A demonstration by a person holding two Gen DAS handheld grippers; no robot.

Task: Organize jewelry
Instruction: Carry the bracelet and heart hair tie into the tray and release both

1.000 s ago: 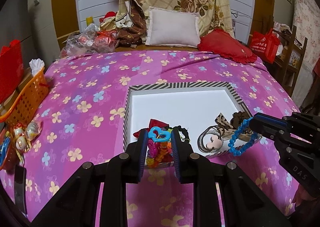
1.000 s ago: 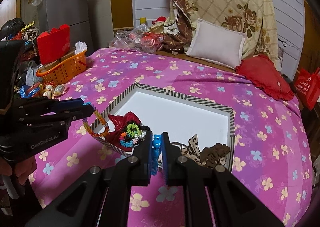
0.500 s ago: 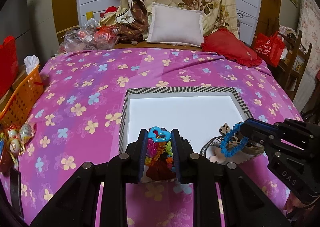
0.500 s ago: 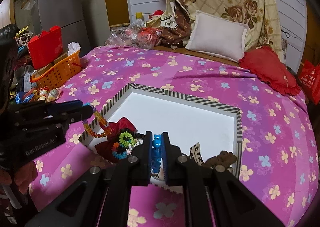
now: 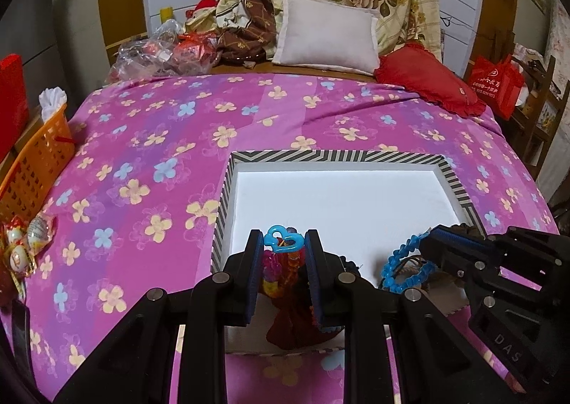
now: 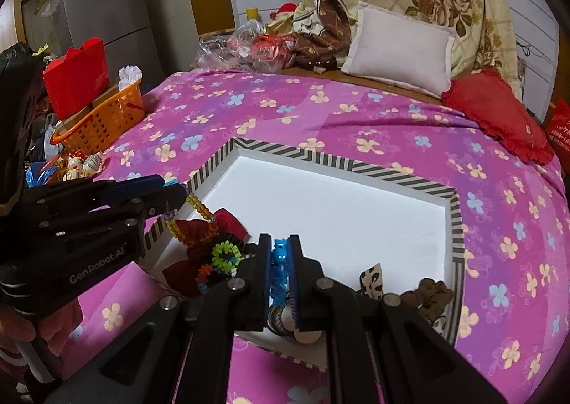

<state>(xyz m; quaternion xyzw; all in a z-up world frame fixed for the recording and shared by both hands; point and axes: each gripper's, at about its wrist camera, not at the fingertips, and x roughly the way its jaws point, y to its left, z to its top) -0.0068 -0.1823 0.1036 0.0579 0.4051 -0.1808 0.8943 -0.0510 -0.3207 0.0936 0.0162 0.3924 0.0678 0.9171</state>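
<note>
A white tray with a striped rim (image 5: 320,156) (image 6: 327,160) lies on the pink flowered bed. My left gripper (image 5: 284,247) is shut on a multicoloured bead bracelet with a blue heart charm (image 5: 281,239); it hangs over the tray's near left corner, above a red cloth flower (image 5: 295,325). In the right wrist view the left gripper (image 6: 178,195) shows with the orange beads (image 6: 199,210) dangling. My right gripper (image 6: 279,254) is shut on a blue bead bracelet (image 6: 279,270), which also shows in the left wrist view (image 5: 402,267) over the tray's near right part.
In the tray's near end lie a neon bead bracelet (image 6: 224,254), a leopard bow (image 6: 370,277), a brown scrunchie (image 6: 433,295) and a bangle. An orange basket (image 6: 103,119) stands at the bed's left edge. Pillows (image 5: 327,33) and a red cushion (image 5: 424,78) lie at the far end.
Both grippers have moved forward over the tray's near edge, each still holding its bracelet. The tray's far rim sits lower and larger in both views.
</note>
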